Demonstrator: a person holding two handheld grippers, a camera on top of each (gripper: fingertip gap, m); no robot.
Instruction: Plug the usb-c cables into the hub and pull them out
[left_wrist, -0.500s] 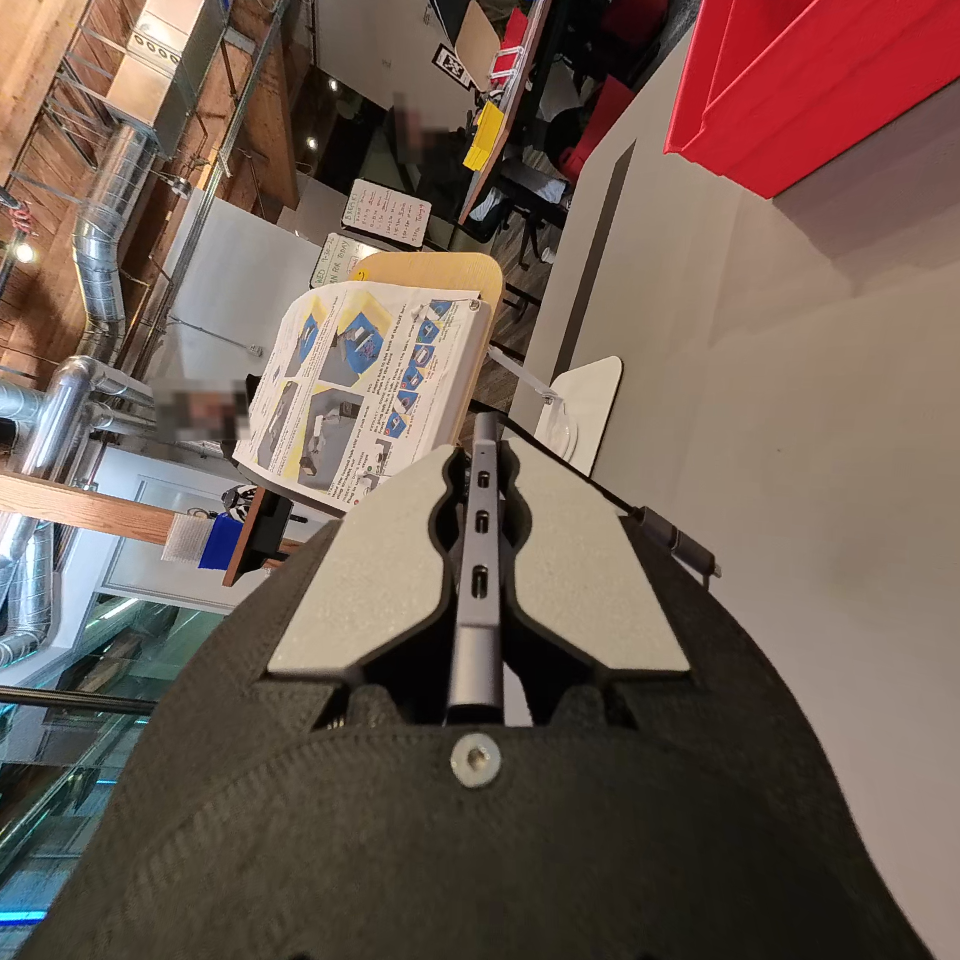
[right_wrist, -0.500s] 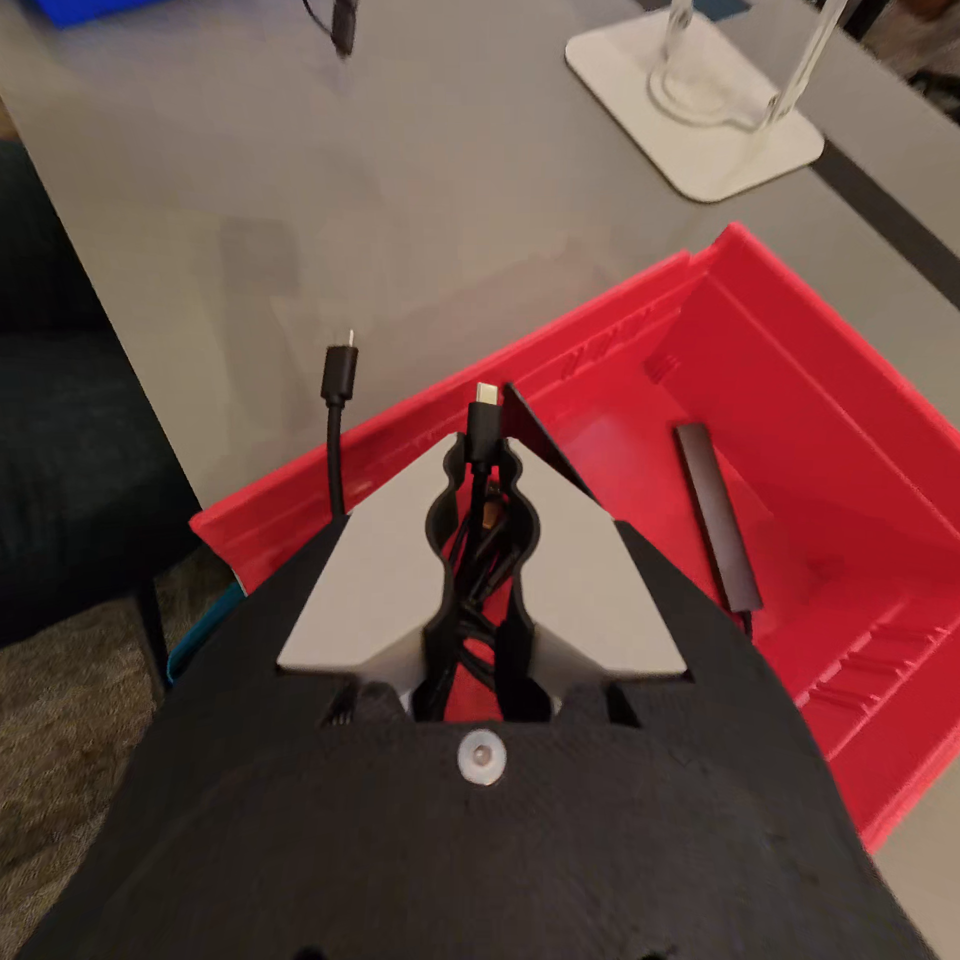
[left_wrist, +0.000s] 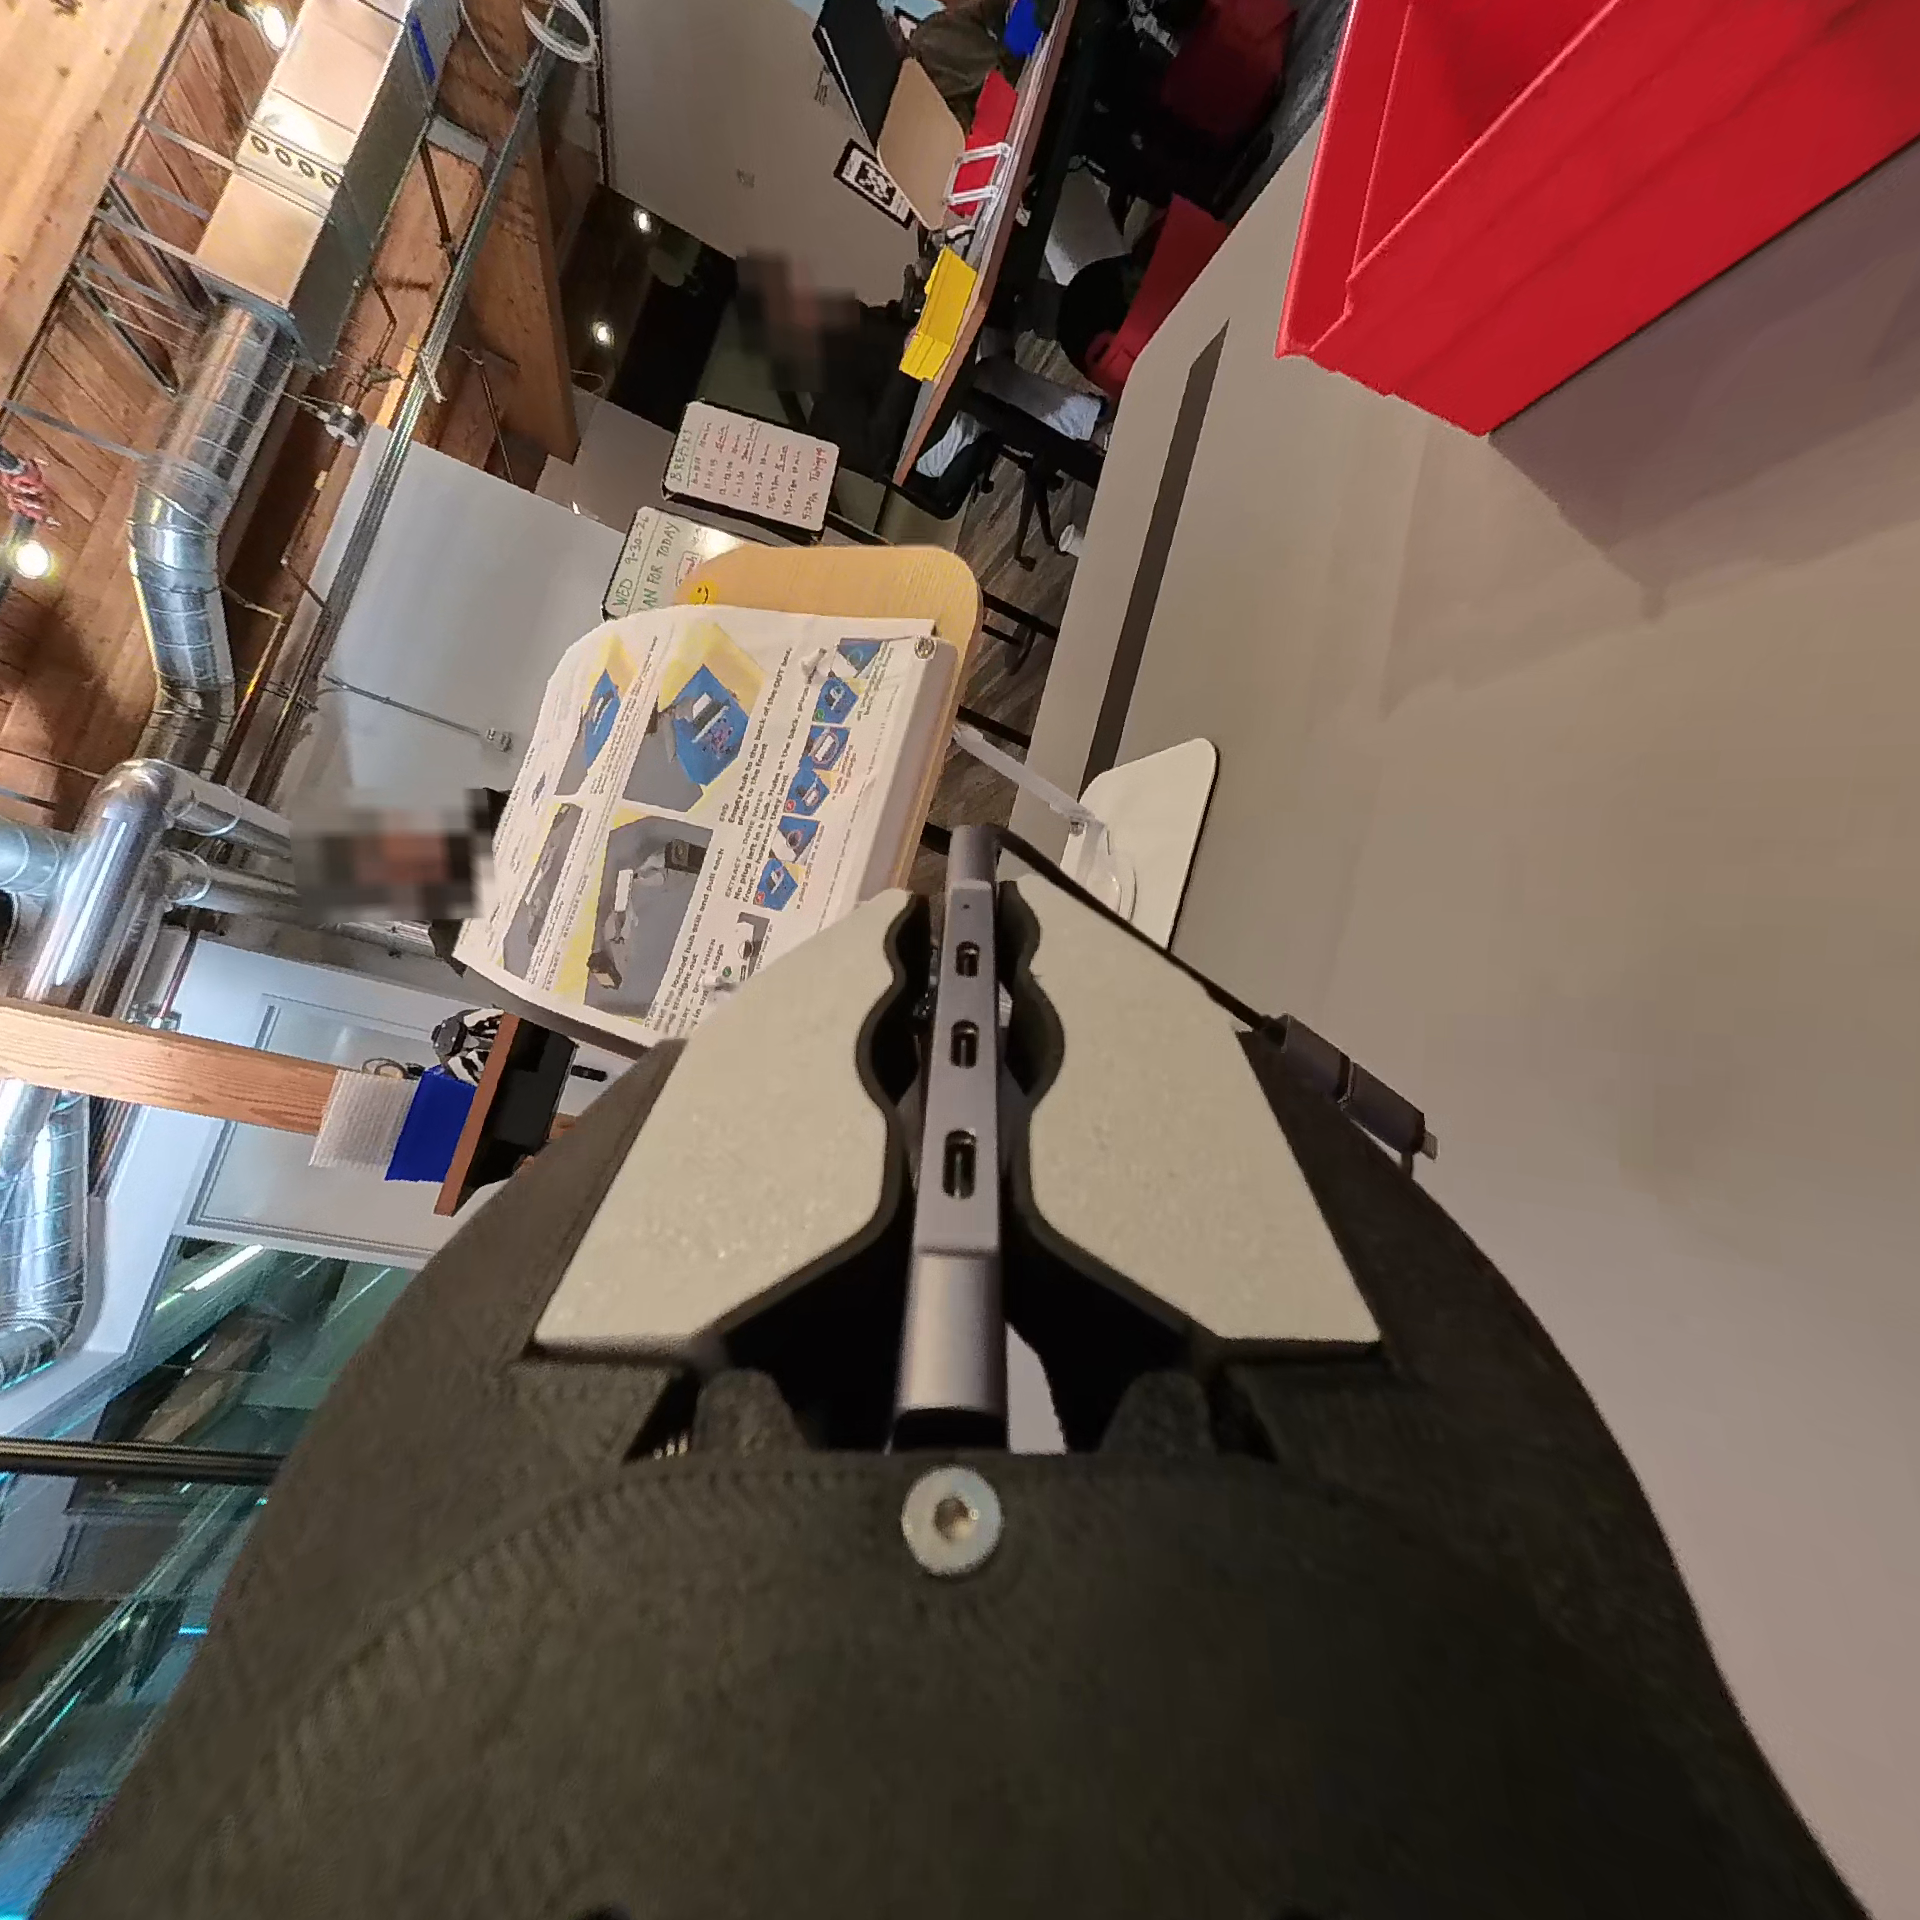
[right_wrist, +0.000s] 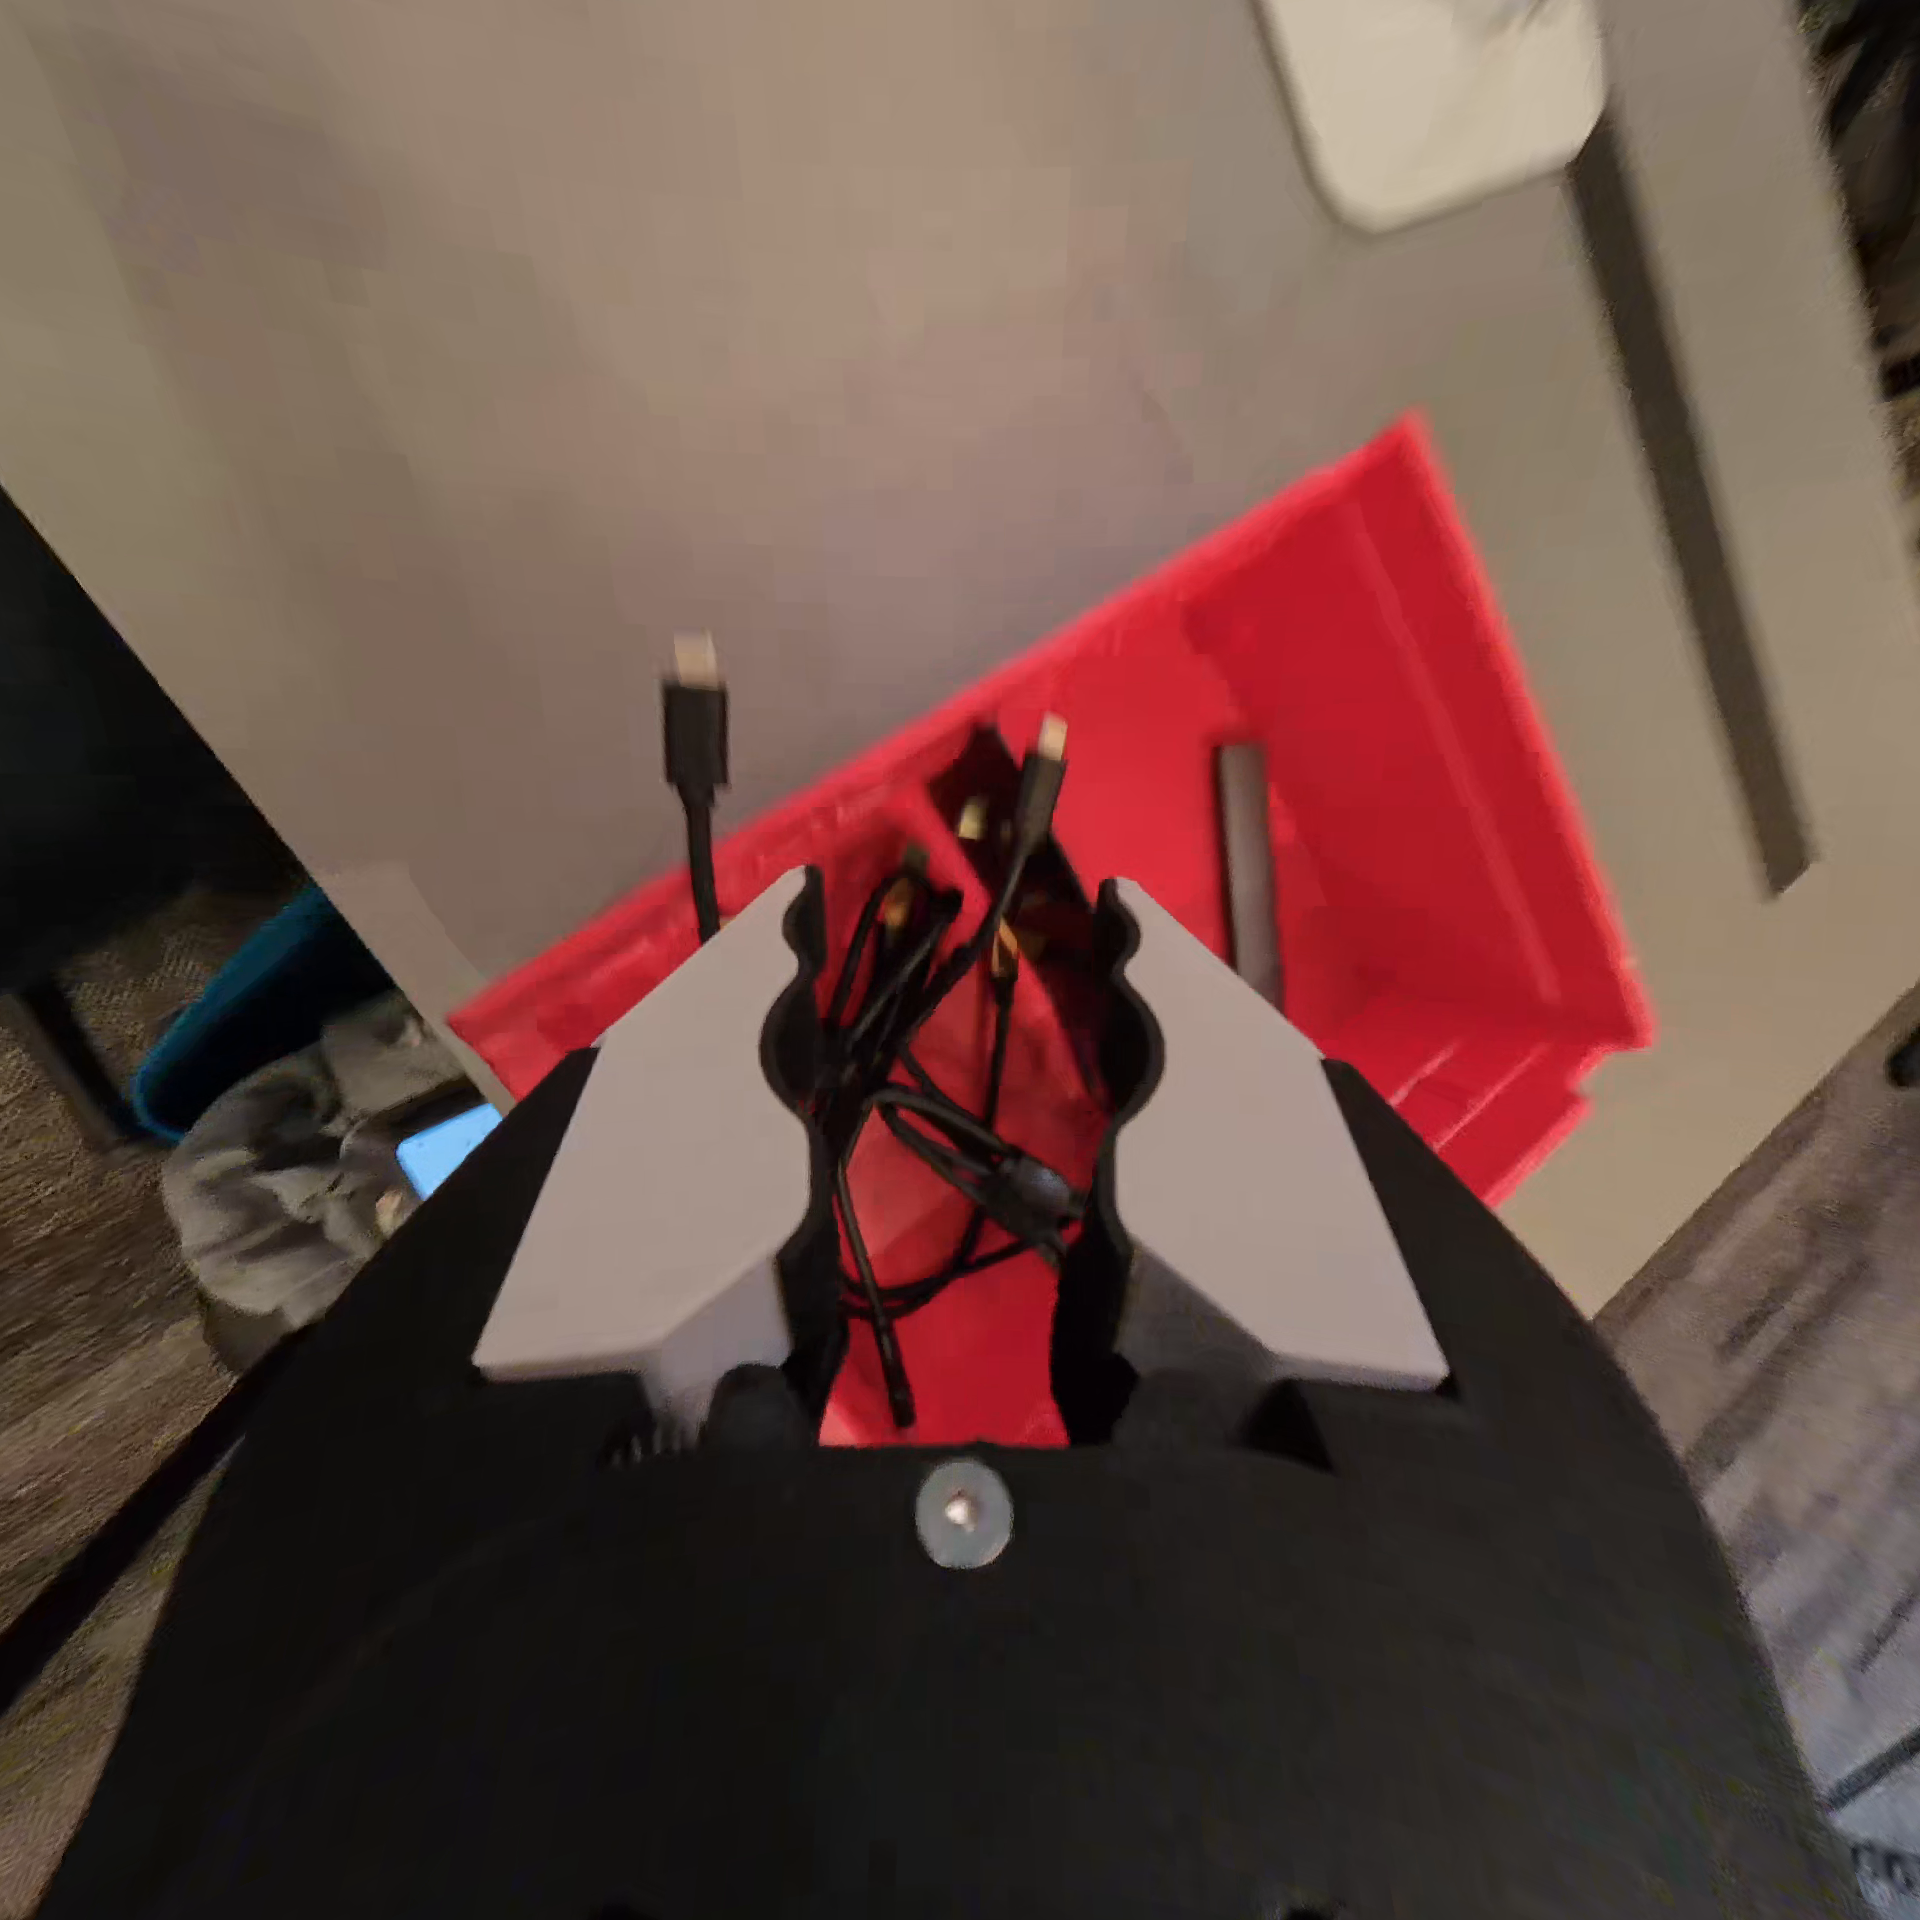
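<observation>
A workshop with wooden ceiling beams and silver ducting lies beyond a grey table (right_wrist: 727, 364), on which a red bin (right_wrist: 1455, 727) sits close to the near edge. The left gripper (left_wrist: 961, 1039) is clamped on the grey hub (left_wrist: 961, 1081), its row of empty ports facing the camera and its own lead trailing off to the right. The right gripper (right_wrist: 961, 935), half a second ago pinched on a black usb-c cable (right_wrist: 1039, 769), now stands wide apart over the bin; that plug has dropped among the tangled cables (right_wrist: 935, 1122) in the bin's left part. This looks like a cable put back after pulling out. Another plug (right_wrist: 694, 717) pokes up over the bin's far rim, and a dark bar (right_wrist: 1245, 862) lies in the right part. The table beyond the bin is bare, giving room to bring the hub and a plug together
</observation>
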